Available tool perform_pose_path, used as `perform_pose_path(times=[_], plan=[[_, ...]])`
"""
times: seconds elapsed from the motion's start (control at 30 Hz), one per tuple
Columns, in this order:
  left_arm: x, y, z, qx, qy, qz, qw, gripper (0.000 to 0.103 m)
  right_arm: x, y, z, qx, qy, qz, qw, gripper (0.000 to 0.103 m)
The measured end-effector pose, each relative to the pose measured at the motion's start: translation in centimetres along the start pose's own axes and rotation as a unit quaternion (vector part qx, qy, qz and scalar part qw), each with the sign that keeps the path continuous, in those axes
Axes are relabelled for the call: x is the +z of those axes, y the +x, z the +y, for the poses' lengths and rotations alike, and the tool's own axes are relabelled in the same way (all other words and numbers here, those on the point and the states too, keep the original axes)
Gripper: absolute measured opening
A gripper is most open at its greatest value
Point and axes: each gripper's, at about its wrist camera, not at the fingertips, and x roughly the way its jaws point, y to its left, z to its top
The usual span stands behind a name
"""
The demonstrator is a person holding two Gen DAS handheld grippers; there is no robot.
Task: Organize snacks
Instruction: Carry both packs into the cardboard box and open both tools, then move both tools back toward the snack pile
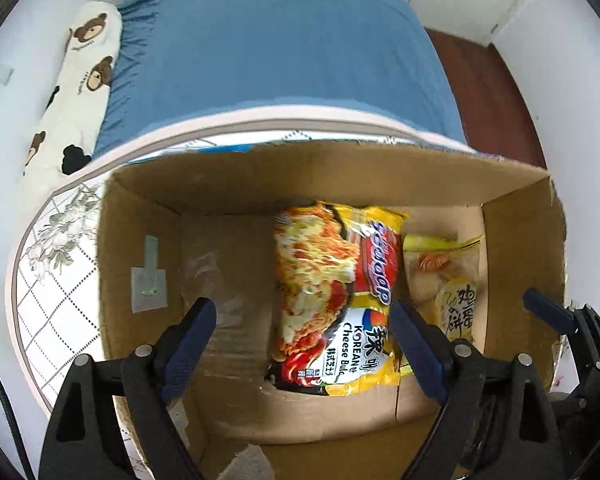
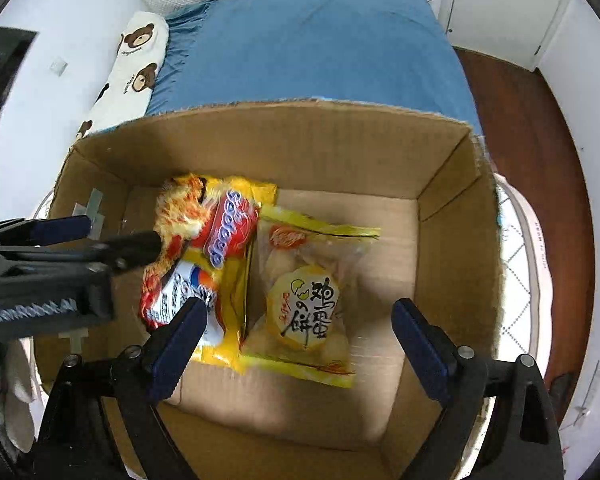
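Note:
An open cardboard box holds two snack packets. A yellow and red Korean cheese noodle packet lies on the box floor. A yellow and clear egg biscuit packet lies to its right. My left gripper is open and empty above the box's left part; it also shows in the right wrist view. My right gripper is open and empty above the biscuit packet; one of its fingers shows at the right of the left wrist view.
The box stands on a round table with a flower-print cloth. Behind it is a bed with a blue sheet and a bear-print bolster. Brown wooden floor lies to the right.

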Motion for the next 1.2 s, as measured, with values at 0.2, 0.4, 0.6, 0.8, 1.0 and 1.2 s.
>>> perform_pose_path(times=[0.2, 0.4, 0.6, 0.8, 1.0, 1.2], plan=[[-1.9, -1.8, 1.5, 0.009, -0.004, -0.058, 0.9983, 0.089, -1.4, -2.2, 0.2, -0.025, 0.009, -0.027, 0.999, 0.096], [-5.6, -4.8, 1.8, 0.022, -0.003, -0.115, 0.9931, 0.089, -5.1, -5.6, 0.9, -0.043, 0.006, -0.062, 0.997, 0.096], [-9.3, -8.4, 1.9, 0.023, -0.007, -0.155, 0.9876, 0.089, -8.7, -9.5, 2.1, -0.053, -0.003, -0.103, 0.993, 0.096], [-13.3, -11.9, 2.1, 0.024, -0.005, -0.195, 0.9805, 0.089, -11.9, -13.5, 3.5, -0.052, -0.005, -0.143, 0.988, 0.095], [-16.7, -14.2, 2.2, 0.021, -0.006, -0.216, 0.9761, 0.089, -15.3, -16.9, 4.7, -0.041, 0.005, -0.171, 0.984, 0.095], [-19.9, -14.9, 3.0, 0.02, -0.024, -0.213, 0.9766, 0.089, -19.1, -18.3, 4.8, -0.012, 0.024, -0.173, 0.985, 0.096]])
